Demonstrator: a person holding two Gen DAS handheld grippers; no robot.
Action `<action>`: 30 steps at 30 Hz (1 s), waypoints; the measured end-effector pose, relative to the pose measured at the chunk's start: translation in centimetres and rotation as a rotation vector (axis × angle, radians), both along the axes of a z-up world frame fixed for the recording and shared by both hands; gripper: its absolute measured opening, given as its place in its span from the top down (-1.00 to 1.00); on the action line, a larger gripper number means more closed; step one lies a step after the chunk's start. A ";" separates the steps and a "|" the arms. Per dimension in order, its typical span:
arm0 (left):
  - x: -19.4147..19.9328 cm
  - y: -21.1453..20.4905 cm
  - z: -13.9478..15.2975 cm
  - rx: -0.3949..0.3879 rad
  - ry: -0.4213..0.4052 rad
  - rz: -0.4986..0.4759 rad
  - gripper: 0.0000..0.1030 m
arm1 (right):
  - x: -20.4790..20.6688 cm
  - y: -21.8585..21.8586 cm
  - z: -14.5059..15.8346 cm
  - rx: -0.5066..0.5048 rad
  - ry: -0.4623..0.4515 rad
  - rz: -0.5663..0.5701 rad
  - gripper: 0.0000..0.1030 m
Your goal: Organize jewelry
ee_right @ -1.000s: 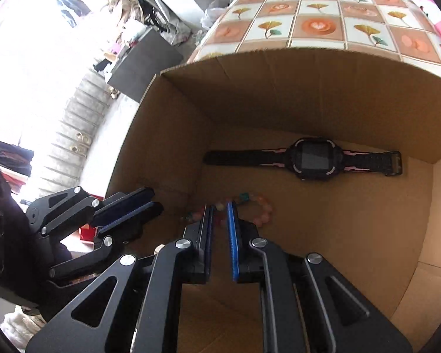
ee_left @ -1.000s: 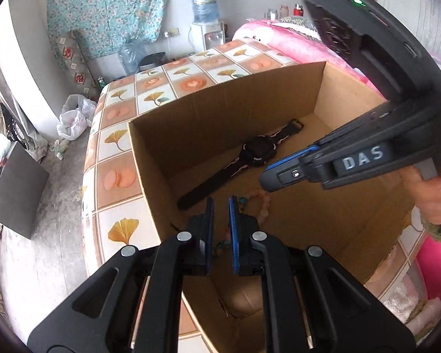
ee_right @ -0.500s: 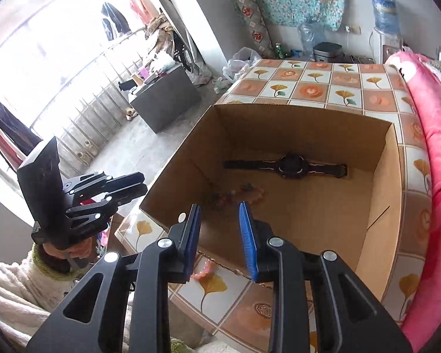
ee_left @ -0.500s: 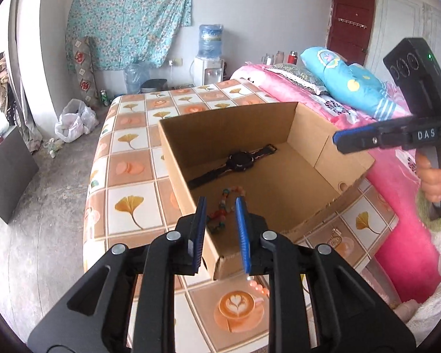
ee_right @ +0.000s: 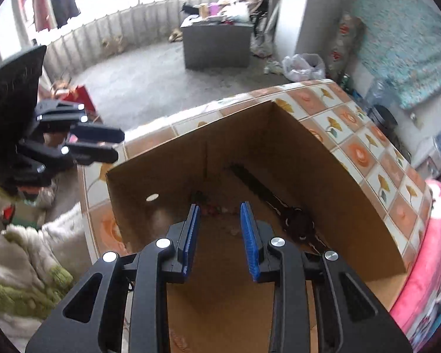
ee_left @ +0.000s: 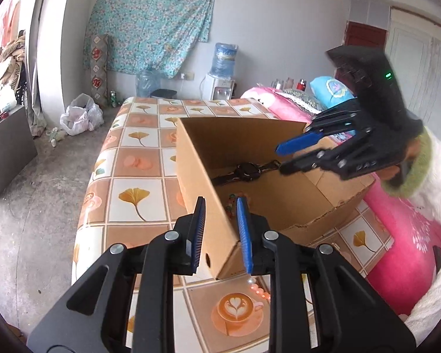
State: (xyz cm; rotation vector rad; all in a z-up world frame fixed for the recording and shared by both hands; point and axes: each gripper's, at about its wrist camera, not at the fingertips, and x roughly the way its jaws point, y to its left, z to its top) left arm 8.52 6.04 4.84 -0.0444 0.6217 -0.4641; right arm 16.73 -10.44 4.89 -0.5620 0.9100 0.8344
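Right, the biggest thing in my feeds is the table (ee_left: 138, 164) with its tiled ginkgo-and-coffee-cup cloth, and on it sits the open cardboard box (ee_left: 279, 206). Above the box's near corner I have the left gripper (ee_left: 220, 232), its blue pads parted with nothing between them, one pad on either side of the corner edge as the wrist camera sees it. The right gripper (ee_right: 220, 235) hangs over the box interior, tilted steeply down, its pads likewise spread and empty; from the left wrist it shows above the far right wall of the box. Inside, on the box floor, lies the black watch (ee_left: 247, 172), strap stretched out flat, toward the far wall. Nearer, also on the floor, is the beaded bracelet (ee_left: 231, 203), partly hidden behind the box wall. A second string of pale and pink beads (ee_left: 257, 289) lies on the cloth just outside the box's near corner.
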 end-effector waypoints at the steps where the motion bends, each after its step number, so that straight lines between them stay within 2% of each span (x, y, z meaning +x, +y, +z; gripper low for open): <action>1: 0.0 0.3 -0.2 0.002 -0.012 0.012 0.60 | 0.7 0.8 -0.8 -0.031 0.019 0.055 0.44; 7: 1.4 2.5 -1.6 -0.050 -0.002 0.071 0.59 | 2.6 4.6 -5.6 -0.137 0.151 0.274 0.45; 11: 2.4 3.9 -2.5 -0.055 0.014 0.094 0.59 | 2.4 6.0 -7.3 -0.186 0.156 0.379 0.46; 18: 3.6 5.6 -4.0 -0.074 0.034 0.138 0.59 | 3.6 6.6 -9.9 -0.257 0.186 0.411 0.64; 20: 3.7 6.0 -4.3 -0.084 0.040 0.149 0.59 | 3.6 6.5 -9.7 -0.234 0.194 0.410 0.76; 23: 3.8 6.4 -4.9 -0.089 0.050 0.164 0.59 | 3.7 6.1 -9.2 -0.209 0.203 0.386 0.81; 30: 4.3 6.4 -5.9 -0.108 0.067 0.161 0.59 | 7.2 2.9 -3.3 0.059 0.263 0.220 0.81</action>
